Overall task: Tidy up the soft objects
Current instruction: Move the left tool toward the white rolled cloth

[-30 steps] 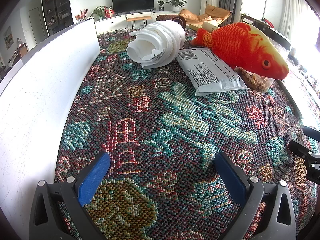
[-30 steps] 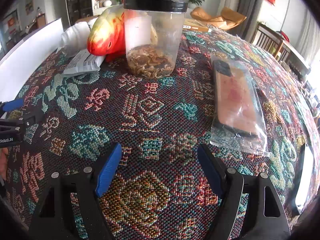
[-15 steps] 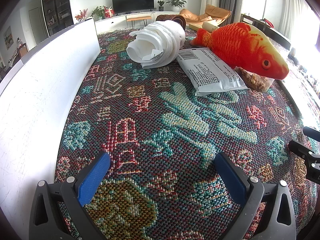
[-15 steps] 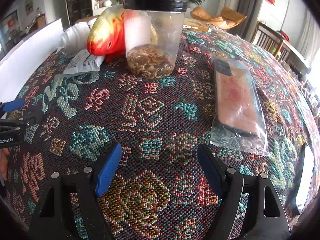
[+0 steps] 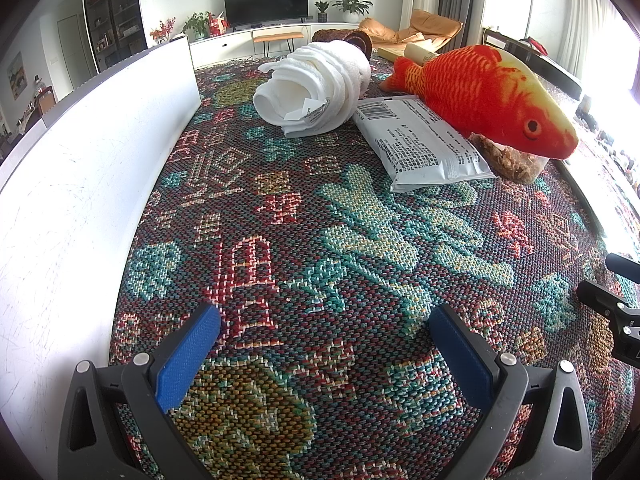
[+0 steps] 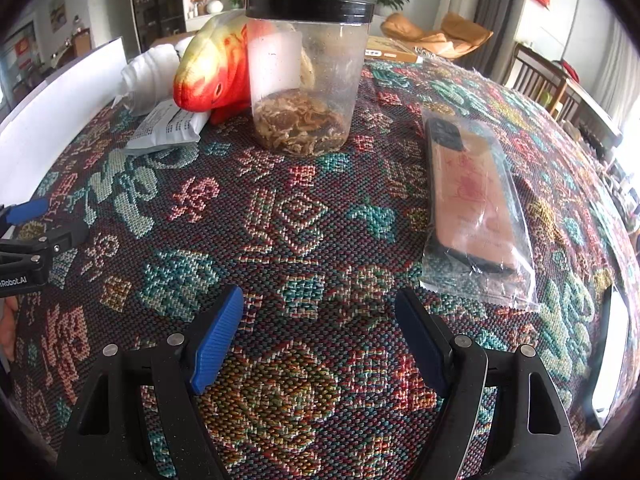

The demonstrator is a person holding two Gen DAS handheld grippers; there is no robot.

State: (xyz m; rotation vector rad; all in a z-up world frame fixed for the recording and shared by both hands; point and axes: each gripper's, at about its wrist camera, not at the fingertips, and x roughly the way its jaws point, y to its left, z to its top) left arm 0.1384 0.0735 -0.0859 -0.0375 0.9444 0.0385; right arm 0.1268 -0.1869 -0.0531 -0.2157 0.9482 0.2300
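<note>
Nothing changed over the last second: same view from both wrist cameras, no object shifted, neither hand moved. Organizing not yet begun, by the look of it.

Left tongs (image 5: 324, 320) spread wide over bare patterned cloth near the front edge of the tabletop (image 5: 360, 248), nothing between the blue pads. Right tongs (image 6: 320, 312) likewise wide apart and empty, near the same front edge.

Toward the far edge, a rolled white towel (image 5: 316, 88), just beside a flat grey mailer bag (image 5: 420, 144). Orange plush fish (image 5: 488, 92) lying behind the bag, its head resting over a clear jar (image 6: 306, 76) with a black lid and dried contents. Toward the right edge, a phone case in a clear sleeve (image 6: 476, 208), well apart from the rest. Along the left edge, an upright white board (image 5: 80, 184).

Soft items all untouched; likely next, a reach toward towel or fish.
</note>
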